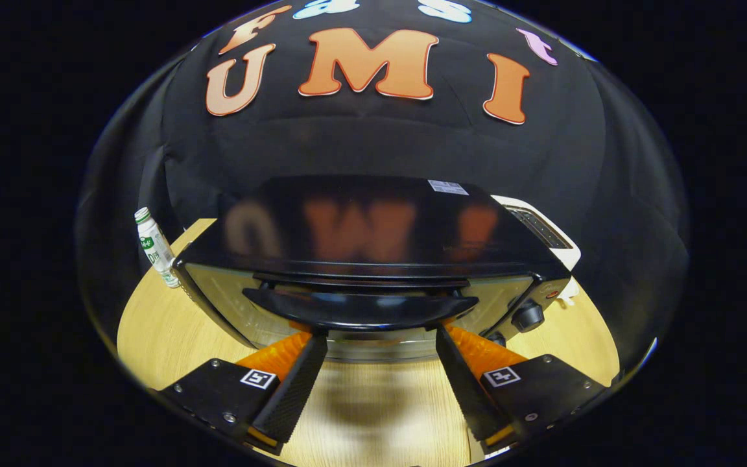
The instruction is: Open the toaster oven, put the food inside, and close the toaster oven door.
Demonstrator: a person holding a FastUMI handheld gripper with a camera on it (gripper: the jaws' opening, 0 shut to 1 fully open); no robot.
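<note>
We hold the gripper (381, 334) with its fingers spread wide, grasping nothing, their tips right up at the handle (360, 308) of the toaster oven (373, 259), one toward each end. The oven stands just ahead on the wooden table (159, 337), door closed. Beyond it to the left stands a small bottle (156, 248); to the right, a white toaster (542, 227)

Dim booth, sharp focus; glare on toaster oven (373, 227) top; fisheye bends edges; soft shadow on table (172, 331).
</note>
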